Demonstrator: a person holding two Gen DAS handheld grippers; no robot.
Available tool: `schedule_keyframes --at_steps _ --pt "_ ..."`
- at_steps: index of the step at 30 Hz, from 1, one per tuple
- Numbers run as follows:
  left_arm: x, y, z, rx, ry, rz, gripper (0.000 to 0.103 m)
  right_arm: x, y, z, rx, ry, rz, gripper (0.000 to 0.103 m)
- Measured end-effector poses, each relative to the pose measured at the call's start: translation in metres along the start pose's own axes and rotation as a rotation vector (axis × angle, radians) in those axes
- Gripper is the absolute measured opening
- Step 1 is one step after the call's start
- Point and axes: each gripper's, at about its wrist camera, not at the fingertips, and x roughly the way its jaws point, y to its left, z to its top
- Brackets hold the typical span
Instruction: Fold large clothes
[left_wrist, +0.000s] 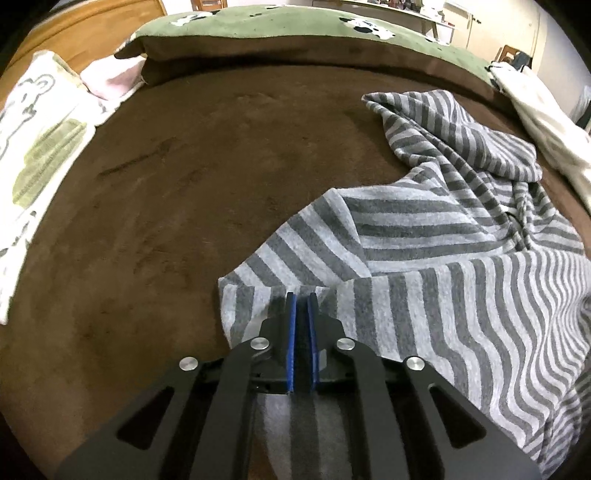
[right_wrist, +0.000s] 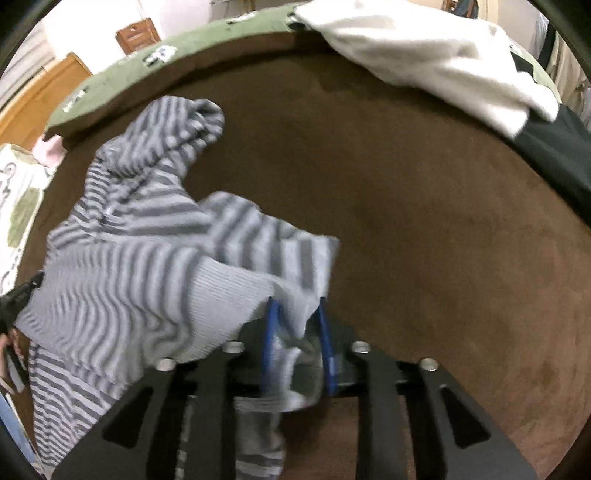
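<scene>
Left wrist view. Nearest the lens: the left gripper, blue pads pressed together on a fold of the striped garment. Jaws closed; cloth edge pinched at the tips and trailing down under the linkage. The garment is grey with darker grey stripes and spreads from the gripper toward 2 o'clock across the brown blanket, crumpled, with one sleeve or hood end reaching up near 1 o'clock. Bare blanket fills the 9 to 12 o'clock sector. At 9 o'clock, a white cloth with green print; beside it at 10 o'clock, a pink cloth. At 12 o'clock, a green cover along the far edge. At 3 o'clock, a cream cloth.

Right wrist view (blurred). Nearest the lens: the right gripper, blue pads standing apart, a ribbed hem of the striped garment hanging loosely between them. Pads do not appear to press on it; jaws parted. The garment bulk lies from 8 to 10 o'clock, bunched, its hood-like end toward 11 o'clock. Brown blanket is bare from 12 to 4 o'clock. At 1 o'clock, the cream cloth; a dark cloth at 2 o'clock. The left gripper's black frame shows at the 9 o'clock edge.
</scene>
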Motion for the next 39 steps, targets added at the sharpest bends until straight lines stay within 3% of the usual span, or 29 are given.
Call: schedule_keyframes --at_steps 2,4,6,7,8,10,17,19,20,21,24,27,31,33,37,39 --pt "0.000 0.006 0.000 -0.012 -0.002 -0.036 0.015 -0.002 -0.005 -0.002 0.012 -0.009 -0.032 0.059" --pt "-0.004 0.009 0.001 -0.015 -0.003 -0.059 0.021 -0.011 -0.007 -0.004 0.016 -0.039 -0.037 0.059" --pt "-0.014 0.010 0.003 -0.018 -0.013 -0.071 0.045 -0.022 -0.006 -0.005 0.015 -0.058 -0.033 0.060" --pt "-0.022 0.009 0.004 -0.018 -0.024 -0.074 0.067 -0.027 -0.006 -0.005 0.014 -0.064 -0.034 0.062" --pt "-0.032 0.006 0.004 -0.010 -0.041 -0.072 0.075 -0.034 -0.004 -0.006 0.013 -0.074 -0.034 0.069" --pt "-0.047 -0.001 0.003 0.012 -0.054 -0.071 0.077 -0.045 -0.001 -0.008 0.013 -0.092 -0.037 0.075" --pt "-0.073 -0.024 -0.012 0.011 -0.023 -0.071 0.081 -0.067 0.018 -0.028 0.063 -0.113 0.012 0.074" --pt "-0.073 -0.027 -0.019 0.009 -0.023 -0.074 0.081 -0.066 0.027 -0.031 0.046 -0.121 0.003 0.060" --pt "-0.071 -0.028 -0.022 0.003 -0.020 -0.084 0.081 -0.063 0.033 -0.031 0.034 -0.127 -0.002 0.046" --pt "-0.071 -0.027 -0.023 0.000 -0.020 -0.090 0.081 -0.061 0.037 -0.030 0.032 -0.126 0.012 0.038" --pt "-0.074 -0.033 -0.024 0.002 -0.038 -0.119 0.081 -0.053 0.051 -0.023 0.014 -0.127 0.042 0.029" --pt "-0.079 -0.042 -0.020 0.021 -0.060 -0.166 0.082 -0.045 0.062 -0.016 -0.014 -0.121 0.018 0.029" --pt "-0.070 -0.055 -0.023 0.051 -0.031 -0.219 0.084 -0.029 0.059 -0.022 0.005 -0.048 -0.046 0.030" --pt "-0.062 -0.057 -0.031 0.059 0.002 -0.248 0.084 -0.026 0.056 -0.035 0.004 -0.014 -0.074 0.041" --pt "-0.053 -0.060 -0.048 0.137 0.046 -0.257 0.084 -0.026 0.052 -0.060 -0.033 0.015 -0.119 0.050" --pt "-0.051 -0.058 -0.050 0.145 0.057 -0.267 0.084 -0.021 0.045 -0.070 -0.026 0.040 -0.141 0.064"
